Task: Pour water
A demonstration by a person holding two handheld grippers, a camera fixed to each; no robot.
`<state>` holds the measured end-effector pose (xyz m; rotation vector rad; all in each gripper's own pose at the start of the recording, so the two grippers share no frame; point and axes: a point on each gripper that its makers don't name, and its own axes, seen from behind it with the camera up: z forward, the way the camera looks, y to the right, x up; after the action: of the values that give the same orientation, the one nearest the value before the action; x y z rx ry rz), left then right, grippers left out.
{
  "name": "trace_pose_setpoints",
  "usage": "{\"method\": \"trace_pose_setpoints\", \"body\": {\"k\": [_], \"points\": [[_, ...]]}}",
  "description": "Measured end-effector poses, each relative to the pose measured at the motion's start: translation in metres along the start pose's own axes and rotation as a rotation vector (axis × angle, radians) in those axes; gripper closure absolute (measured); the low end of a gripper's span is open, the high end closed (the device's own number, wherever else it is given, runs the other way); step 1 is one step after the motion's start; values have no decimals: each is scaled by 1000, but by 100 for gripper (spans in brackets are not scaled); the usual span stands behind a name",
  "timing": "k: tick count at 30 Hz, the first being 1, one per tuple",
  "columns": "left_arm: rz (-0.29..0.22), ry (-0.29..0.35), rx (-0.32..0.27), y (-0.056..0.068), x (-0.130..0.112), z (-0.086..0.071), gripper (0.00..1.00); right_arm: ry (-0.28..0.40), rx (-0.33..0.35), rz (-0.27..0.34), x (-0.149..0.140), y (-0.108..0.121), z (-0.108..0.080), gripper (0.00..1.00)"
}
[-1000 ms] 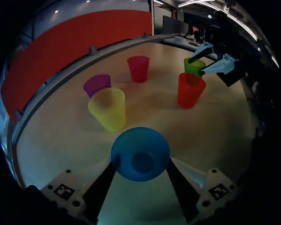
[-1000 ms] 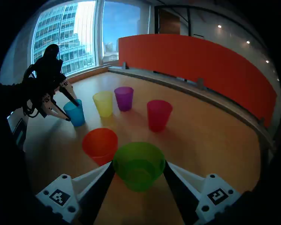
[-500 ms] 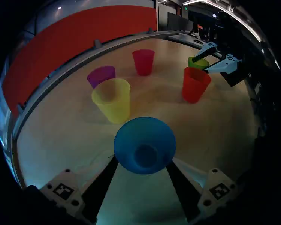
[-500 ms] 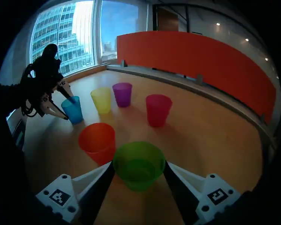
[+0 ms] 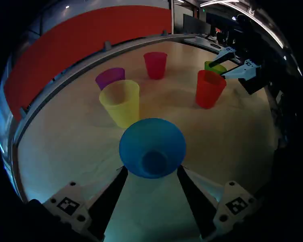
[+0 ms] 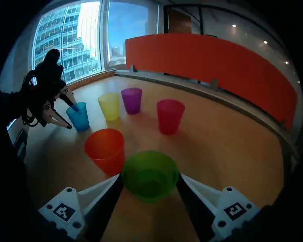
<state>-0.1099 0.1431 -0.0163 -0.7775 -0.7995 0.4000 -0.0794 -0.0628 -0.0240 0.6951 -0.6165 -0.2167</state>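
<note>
While your left gripper (image 5: pixel 152 168) clamps the blue cup (image 5: pixel 152 139) near the yellow cup (image 5: pixel 120 101), your right gripper (image 6: pixel 149 176) grips the green cup (image 6: pixel 150 163) beside the orange cup (image 6: pixel 105 149) on the table (image 6: pixel 232 161)

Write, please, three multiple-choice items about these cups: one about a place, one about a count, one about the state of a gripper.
1. The orange cup stands:
A. beside the green cup
B. on the window sill
C. on a chair

2. How many cups are there?
A. three
B. six
C. nine

3. The left gripper is:
A. open over bare wood
B. shut on the blue cup
C. shut on a bottle

Answers:
1. A: in the right gripper view the two nearly touch.
2. B: blue, green and orange, plus the yellow cup, purple cup and pink cup.
3. B: it presses that cup from both sides.
</note>
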Motion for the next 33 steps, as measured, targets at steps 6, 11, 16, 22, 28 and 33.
{"method": "trace_pose_setpoints", "body": {"k": [6, 11, 16, 22, 28, 33], "points": [[-16, 4, -7, 3, -1, -1, 10, 3, -7, 7, -2, -1, -1, 6], [-22, 8, 0, 2, -1, -5, 9, -13, -27, 13, -9, 3, 0, 0], [-37, 14, 10, 1, -3, -10, 9, -6, -37, 17, -9, 3, -3, 0], [-59, 33, 30, -2, -5, -19, 9, -1, -49, 16, -10, 2, -14, 0], [-77, 61, 56, -2, -8, -33, 9, 9, -71, 17, -12, -1, -30, 0], [-96, 84, 85, -4, -11, -48, 9, 21, -88, 18, -15, -6, -46, 0]]}}
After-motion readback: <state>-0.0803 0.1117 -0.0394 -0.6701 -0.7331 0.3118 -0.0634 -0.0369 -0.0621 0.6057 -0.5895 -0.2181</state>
